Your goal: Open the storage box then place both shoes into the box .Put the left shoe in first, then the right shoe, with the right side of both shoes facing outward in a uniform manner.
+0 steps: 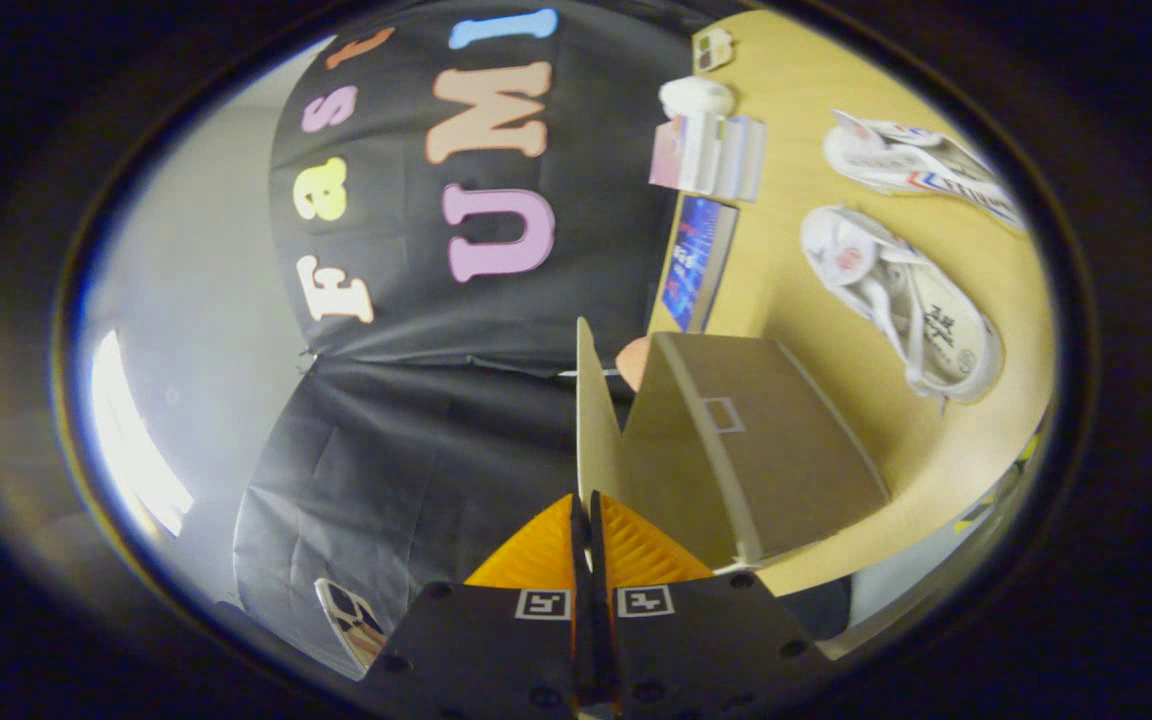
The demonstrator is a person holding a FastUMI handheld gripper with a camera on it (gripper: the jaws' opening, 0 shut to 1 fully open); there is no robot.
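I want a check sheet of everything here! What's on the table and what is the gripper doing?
Surface: yellow wooden table.
Job's things: cardboard storage box, lid flap lifted; two white shoes lying on the table beyond the box, not inside.
Clutter: books, blue book, white round object.
Gripper: gripper fingers pinched on the flap's edge.
Cables: nothing seen.
Surroundings: black cloth wall.

The gripper (584, 512) pinches the cardboard box's (756, 440) raised lid (593, 410), two white shoes (901, 300) lying on the table (796, 280) beyond.
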